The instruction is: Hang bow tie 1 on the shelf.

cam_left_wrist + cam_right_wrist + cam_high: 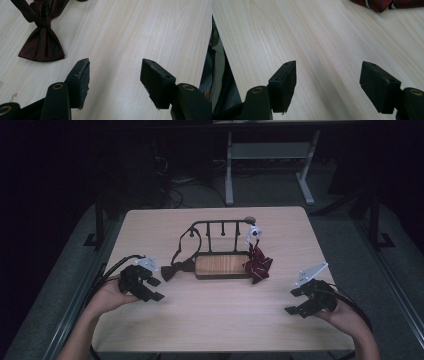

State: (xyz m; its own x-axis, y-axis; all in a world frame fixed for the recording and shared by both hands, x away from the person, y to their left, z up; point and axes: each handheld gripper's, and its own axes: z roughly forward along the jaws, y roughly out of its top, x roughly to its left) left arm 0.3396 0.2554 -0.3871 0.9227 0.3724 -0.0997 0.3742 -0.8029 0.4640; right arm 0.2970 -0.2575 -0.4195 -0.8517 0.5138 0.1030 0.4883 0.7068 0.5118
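A black metal rack with a wooden base point(221, 265) stands at the table's middle. A dark maroon bow tie point(174, 269) lies at the rack's left end, its strap looped up to the rack's bar; in the left gripper view the bow tie point(43, 42) lies ahead and to the left of the jaws. A red striped bow tie point(257, 264) hangs at the rack's right end, and its edge point(384, 5) shows at the top of the right gripper view. My left gripper point(156, 290) point(113, 72) is open over bare wood. My right gripper point(295, 301) point(328, 75) is open too, nothing between its jaws.
The light wooden table point(215, 320) has free room across its front. Beyond its far edge stand the legs of a white desk frame point(230, 170) and cables on a dark floor. Black cables trail from both grippers off the table's sides.
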